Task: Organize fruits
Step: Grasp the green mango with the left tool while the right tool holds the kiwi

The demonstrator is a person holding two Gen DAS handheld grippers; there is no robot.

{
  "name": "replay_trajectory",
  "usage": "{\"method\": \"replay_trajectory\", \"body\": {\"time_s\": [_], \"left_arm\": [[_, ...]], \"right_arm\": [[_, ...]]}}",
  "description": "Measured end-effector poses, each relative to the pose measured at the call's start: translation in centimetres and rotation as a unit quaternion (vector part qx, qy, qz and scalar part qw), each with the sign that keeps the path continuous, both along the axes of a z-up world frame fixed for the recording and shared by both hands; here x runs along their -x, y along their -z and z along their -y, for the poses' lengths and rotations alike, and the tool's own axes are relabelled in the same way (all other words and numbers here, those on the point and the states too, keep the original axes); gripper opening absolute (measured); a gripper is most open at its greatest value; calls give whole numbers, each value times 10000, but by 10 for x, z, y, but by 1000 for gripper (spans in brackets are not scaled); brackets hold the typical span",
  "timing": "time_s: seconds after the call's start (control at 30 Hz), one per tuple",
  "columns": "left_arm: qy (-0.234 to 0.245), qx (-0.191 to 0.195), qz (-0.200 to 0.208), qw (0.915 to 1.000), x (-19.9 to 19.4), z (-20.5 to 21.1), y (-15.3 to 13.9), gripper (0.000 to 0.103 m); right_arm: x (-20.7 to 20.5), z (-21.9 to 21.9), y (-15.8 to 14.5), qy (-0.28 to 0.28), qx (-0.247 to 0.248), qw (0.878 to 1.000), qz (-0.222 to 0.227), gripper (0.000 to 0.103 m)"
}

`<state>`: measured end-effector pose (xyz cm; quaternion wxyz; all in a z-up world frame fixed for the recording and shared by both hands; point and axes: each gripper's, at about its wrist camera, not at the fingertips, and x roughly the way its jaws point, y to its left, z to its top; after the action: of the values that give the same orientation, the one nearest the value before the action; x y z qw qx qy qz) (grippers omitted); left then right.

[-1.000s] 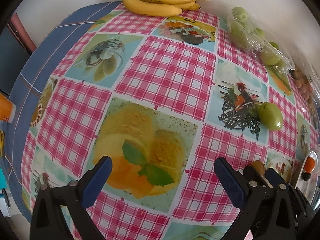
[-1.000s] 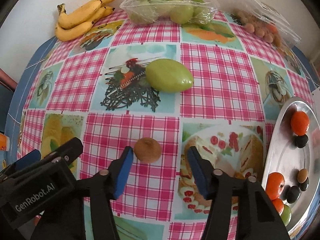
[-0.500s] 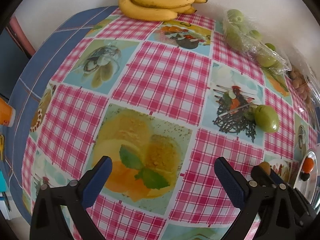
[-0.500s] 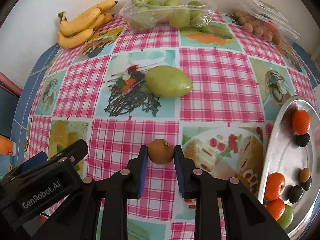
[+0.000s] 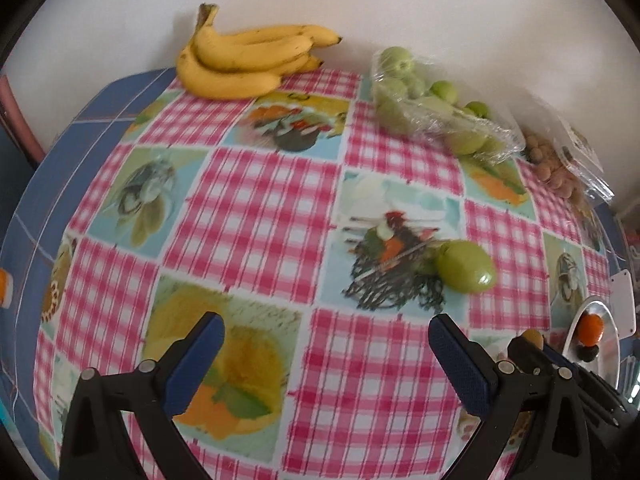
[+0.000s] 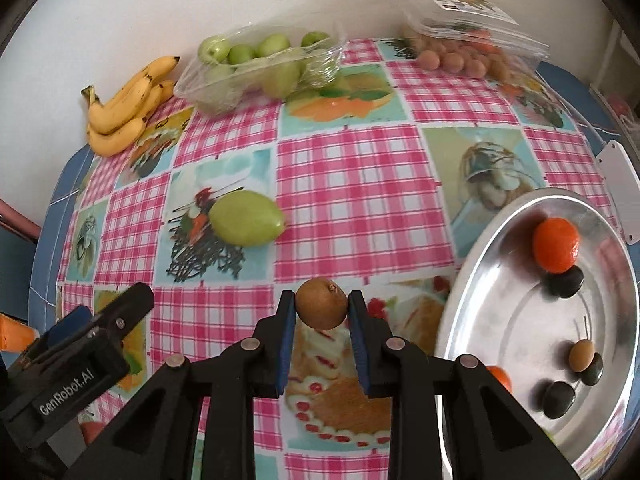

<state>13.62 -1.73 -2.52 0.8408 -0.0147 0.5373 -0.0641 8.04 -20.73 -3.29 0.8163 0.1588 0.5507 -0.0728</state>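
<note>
My right gripper point(image 6: 321, 307) is shut on a small brown round fruit point(image 6: 321, 308) and holds it above the tablecloth, just left of a silver plate point(image 6: 472, 292). The plate holds orange fruits point(image 6: 557, 244), dark fruits point(image 6: 565, 282) and a small brown one point(image 6: 581, 355). A green mango point(image 6: 245, 219) lies on the cloth to the upper left; it also shows in the left wrist view point(image 5: 465, 266). My left gripper point(image 5: 326, 354) is open and empty over the cloth, left of the right gripper point(image 5: 532, 354).
At the back by the wall are a banana bunch point(image 5: 248, 62), a clear bag of green fruits point(image 5: 432, 110) and a clear pack of small tan fruits point(image 6: 460, 56). The checked tablecloth point(image 6: 352, 184) covers a round blue table.
My right gripper closed on the small brown fruit, lifted it off the cloth and moved right toward the plate. My left gripper stayed open and drew back a little.
</note>
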Motion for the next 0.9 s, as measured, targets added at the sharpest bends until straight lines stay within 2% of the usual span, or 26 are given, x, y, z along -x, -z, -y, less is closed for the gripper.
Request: {"method": "replay_trajectory", "body": {"time_s": [0.13,0.43,0.57,0.83,0.9], "left_arm": [[192,72,65,9998,-2,12,-1,103],[597,212,-177,9978,-14,50,6,102],[736,291,-316,9964,-25,64,8,96],[1029,208,-549,9930,-38,94,20,90],[1074,202,-595,9922,-41,99,23,86]], "right_arm": [[0,9,0,31,-28,10000,2,27],[-7,21,2,44,-23,10000,0,27],[-14,25,3,-30,59,10000,-20,27],[-24,34,5,-94,138,9999,-6,27],[-25,37,5,-91,135,9999,-3,27]]}}
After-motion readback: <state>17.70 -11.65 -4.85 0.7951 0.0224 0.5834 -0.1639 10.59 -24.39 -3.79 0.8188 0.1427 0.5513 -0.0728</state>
